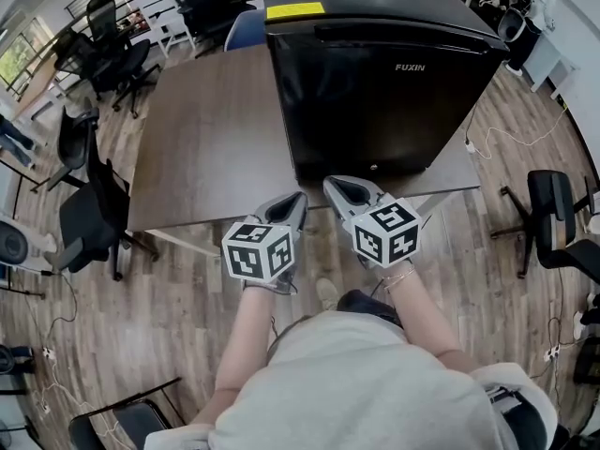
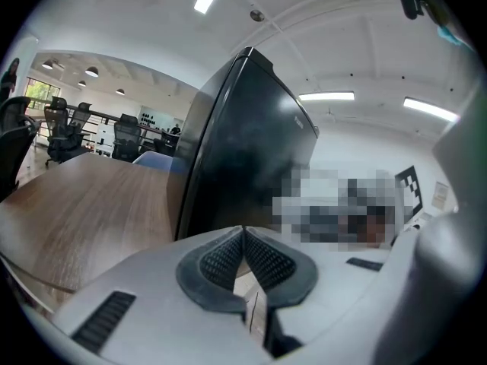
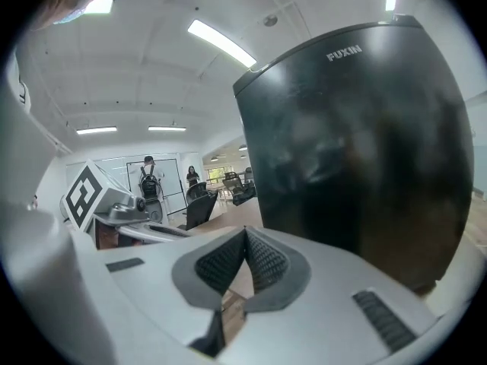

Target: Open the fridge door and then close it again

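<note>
Both pairs of jaws are pressed together, dark ribbed pads meeting tip to tip with nothing between them. That goes for the left gripper (image 2: 243, 231) and the right gripper (image 3: 245, 231) alike. From the head view, the two sit side by side at centre frame, marker cubes toward the person, noses pointing up the picture. And there's the black fridge (image 1: 375, 92), filling the upper middle and upper right, just beyond the tips. Its door is closed flush, FUXIN lettering on the front, and a yellow label (image 1: 294, 10) lies on top. It stands on the brown table (image 1: 197, 139). Out at the left edge is a black office chair (image 1: 89, 204) on the wood floor (image 1: 159, 326).
</note>
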The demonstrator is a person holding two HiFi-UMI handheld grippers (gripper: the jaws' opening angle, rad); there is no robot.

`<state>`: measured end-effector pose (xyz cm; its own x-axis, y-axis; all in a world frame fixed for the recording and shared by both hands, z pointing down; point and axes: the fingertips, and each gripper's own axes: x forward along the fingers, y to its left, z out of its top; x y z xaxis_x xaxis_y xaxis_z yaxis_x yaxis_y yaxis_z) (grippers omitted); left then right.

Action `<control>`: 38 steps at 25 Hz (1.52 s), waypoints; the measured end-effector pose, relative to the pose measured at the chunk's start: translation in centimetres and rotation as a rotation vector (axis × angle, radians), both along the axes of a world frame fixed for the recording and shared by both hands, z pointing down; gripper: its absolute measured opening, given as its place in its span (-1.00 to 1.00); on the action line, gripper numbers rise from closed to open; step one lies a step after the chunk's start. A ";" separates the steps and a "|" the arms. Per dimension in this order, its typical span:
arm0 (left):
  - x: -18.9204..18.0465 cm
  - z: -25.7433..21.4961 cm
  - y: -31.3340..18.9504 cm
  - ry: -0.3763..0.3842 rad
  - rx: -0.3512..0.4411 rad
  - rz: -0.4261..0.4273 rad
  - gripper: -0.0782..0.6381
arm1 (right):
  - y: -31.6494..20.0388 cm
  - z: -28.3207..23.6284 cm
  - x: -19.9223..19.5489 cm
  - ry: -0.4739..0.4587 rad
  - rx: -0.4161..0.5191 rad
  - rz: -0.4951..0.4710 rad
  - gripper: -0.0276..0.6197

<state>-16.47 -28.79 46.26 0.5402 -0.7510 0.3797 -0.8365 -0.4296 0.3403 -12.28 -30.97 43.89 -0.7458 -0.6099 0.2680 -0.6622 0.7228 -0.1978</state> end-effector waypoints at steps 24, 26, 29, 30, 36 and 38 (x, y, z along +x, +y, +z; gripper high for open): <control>3.5 1.2 13.6 0.008 -0.021 0.105 -0.75 | 14.6 2.5 4.4 0.015 -0.058 0.095 -0.92; 3.9 1.3 14.0 0.009 -0.025 0.109 -0.75 | 15.1 2.5 4.7 0.011 -0.062 0.098 -0.92; 4.4 1.3 14.3 0.012 -0.031 0.115 -0.75 | 15.7 2.7 4.8 0.018 -0.074 0.095 -0.92; 4.5 1.4 14.3 0.011 -0.031 0.117 -0.75 | 15.9 2.8 4.8 0.020 -0.076 0.092 -0.92; 4.3 1.6 14.5 0.006 -0.032 0.123 -0.75 | 16.0 2.7 4.3 0.021 -0.059 0.088 -0.92; 4.3 1.6 14.4 0.007 -0.033 0.122 -0.75 | 16.0 2.5 4.3 0.027 -0.054 0.089 -0.92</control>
